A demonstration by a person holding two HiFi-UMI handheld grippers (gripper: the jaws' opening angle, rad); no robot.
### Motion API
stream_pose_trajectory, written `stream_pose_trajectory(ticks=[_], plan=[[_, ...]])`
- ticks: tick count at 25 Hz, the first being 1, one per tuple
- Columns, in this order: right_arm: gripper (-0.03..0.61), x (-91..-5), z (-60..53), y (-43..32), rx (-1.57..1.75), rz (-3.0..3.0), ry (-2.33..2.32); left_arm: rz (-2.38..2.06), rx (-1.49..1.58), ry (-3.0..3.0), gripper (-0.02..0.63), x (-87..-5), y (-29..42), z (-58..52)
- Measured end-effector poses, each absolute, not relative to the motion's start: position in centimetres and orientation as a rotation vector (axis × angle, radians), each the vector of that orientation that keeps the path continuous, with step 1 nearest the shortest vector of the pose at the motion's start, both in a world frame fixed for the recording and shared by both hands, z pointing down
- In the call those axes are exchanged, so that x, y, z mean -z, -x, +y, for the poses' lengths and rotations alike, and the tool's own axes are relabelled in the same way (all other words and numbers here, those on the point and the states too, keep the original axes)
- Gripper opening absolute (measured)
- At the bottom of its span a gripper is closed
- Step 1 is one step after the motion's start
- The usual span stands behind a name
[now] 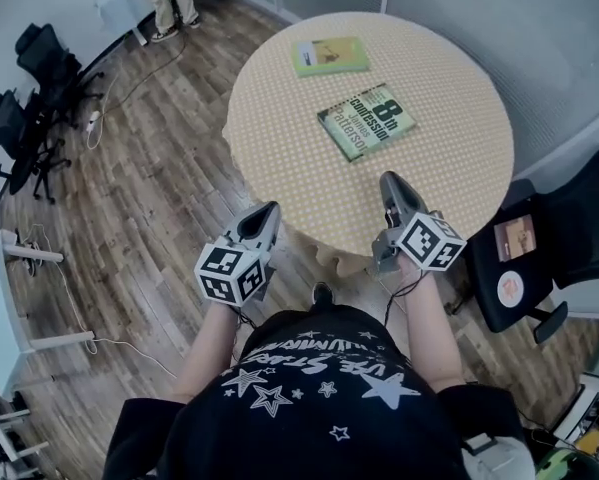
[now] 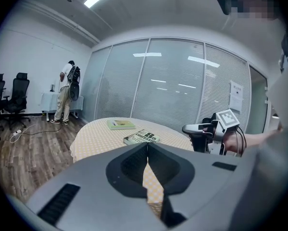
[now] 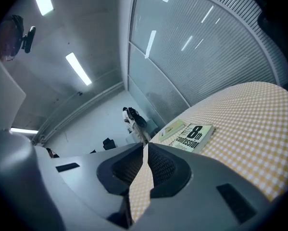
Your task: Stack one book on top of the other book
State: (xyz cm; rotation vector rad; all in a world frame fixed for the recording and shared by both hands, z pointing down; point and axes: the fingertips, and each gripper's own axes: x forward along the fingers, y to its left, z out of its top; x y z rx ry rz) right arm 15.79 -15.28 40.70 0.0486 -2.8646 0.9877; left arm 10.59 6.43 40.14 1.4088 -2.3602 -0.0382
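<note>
Yellow-and-white checked cloth covers the round table (image 1: pixel 279 168), which stands on a floor of brown wood planks (image 1: pixel 159 218). In the head view a thin green book (image 1: pixel 331 56) lies flat at about eleven o'clock on the tabletop. A thicker paperback (image 1: pixel 366 121) with large white lettering lies near the middle, turned at an angle and apart from the thin one. The left gripper (image 1: pixel 270 209), grey and wedge-shaped with a black-and-white marker cube at its back, hangs off the table's rim at seven o'clock. The right gripper (image 1: pixel 388 179) reaches just over the rim at six o'clock. A black chair (image 1: pixel 569 238) stands at three o'clock.

In the left gripper view the ribbed black pads are pressed together with nothing between them. Both books lie beyond at twelve o'clock, the thin green book behind the paperback. The right gripper shows at two o'clock. A person (image 2: pixel 67 93) stands at nine o'clock, beside a frosted glass wall (image 2: pixel 158 90) with fine horizontal slats.

In the right gripper view its jaws likewise meet at the tips and are empty. The view is tilted. The paperback lies at one o'clock on the checked cloth, with the thin green book just past it.
</note>
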Motion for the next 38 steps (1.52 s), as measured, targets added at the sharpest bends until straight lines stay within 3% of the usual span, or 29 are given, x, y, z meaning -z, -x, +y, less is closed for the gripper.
stream_pose_trajectory(ticks=[21,30,38], plan=[[0.031,-42.1,-16.7,-9.4,-1.08,-2.825,-0.016,-2.407,0.003,-1.398,0.01,-40.0,-3.4,4.5],[0.031,-43.8,-18.1,-5.6,-1.087,-2.826,-0.247,-2.283,0.004,-1.577,0.009,-41.5,4.4,1.3],[0.031,-44.2,-19.4,1.0,-1.096,-2.805,-0.557,-2.146,-0.032,-1.72,0.009,-42.3,16.1,0.1]])
